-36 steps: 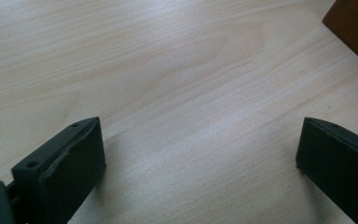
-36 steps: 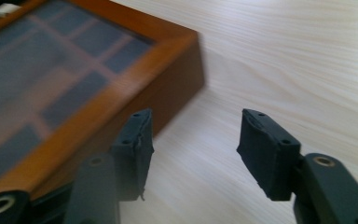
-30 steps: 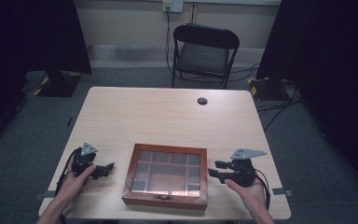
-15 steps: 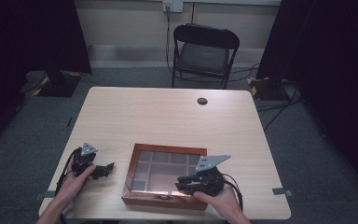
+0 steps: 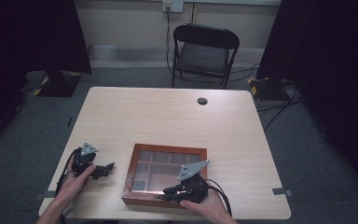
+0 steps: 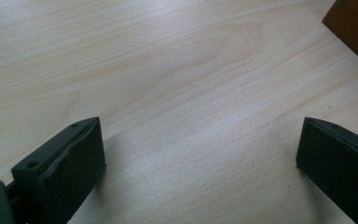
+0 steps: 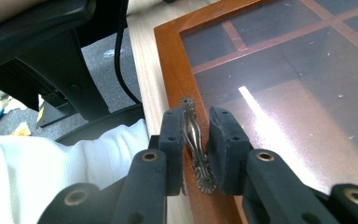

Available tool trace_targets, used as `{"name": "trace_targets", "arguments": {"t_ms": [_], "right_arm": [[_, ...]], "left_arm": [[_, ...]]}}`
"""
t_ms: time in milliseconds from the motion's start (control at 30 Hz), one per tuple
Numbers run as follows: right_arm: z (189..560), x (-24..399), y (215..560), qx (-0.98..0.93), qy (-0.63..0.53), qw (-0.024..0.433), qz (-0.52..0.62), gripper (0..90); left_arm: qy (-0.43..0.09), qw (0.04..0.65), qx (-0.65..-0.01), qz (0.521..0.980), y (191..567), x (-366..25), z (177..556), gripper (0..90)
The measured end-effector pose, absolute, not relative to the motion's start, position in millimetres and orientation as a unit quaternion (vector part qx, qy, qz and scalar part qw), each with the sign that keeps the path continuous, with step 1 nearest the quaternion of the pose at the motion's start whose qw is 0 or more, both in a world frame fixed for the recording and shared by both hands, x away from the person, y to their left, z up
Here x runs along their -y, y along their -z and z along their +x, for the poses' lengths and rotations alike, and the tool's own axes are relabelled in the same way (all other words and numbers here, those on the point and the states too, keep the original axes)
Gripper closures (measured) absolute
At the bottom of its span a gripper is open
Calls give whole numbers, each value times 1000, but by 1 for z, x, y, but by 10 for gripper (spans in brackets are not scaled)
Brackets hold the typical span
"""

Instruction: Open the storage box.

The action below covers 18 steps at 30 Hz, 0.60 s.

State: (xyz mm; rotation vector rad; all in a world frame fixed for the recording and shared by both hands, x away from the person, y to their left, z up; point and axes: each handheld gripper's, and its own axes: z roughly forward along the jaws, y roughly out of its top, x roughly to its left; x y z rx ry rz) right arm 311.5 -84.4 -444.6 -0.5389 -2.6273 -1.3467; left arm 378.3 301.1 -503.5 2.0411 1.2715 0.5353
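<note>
a black folding chair (image 5: 205, 51) stands beyond the table's (image 5: 168, 116) far edge. a small dark round disc (image 5: 202, 101) lies on the tabletop near that edge. cables (image 5: 272, 88) trail across the grey carpet.

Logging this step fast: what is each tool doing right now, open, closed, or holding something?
Left tool: open, nothing between its jaws, over bare table.
Right tool: jaws just closing around the metal handle on the wooden box lid.

Evenly lit tabletop (image 5: 168, 116), dark at room edges. Soft shadow under each jaw in the left gripper view. White glare streak on the glass lid (image 7: 279, 84) just beyond the jaws. Mild softness throughout.
</note>
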Motion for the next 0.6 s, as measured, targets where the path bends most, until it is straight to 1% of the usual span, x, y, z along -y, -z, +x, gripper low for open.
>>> {"name": "trace_targets", "arguments": {"t_ms": [133,267,600], "right_arm": [[311,85,445,874,449,67,-173,775],[311,85,446,874,451,67,-168,816],[312,86,443,880,442,66,-158,831]], "left_arm": [[-205,332,-487,781,503,-301,378,4],[-205,332,-487,781,503,-301,378,4],[-205,332,-487,781,503,-301,378,5]]}}
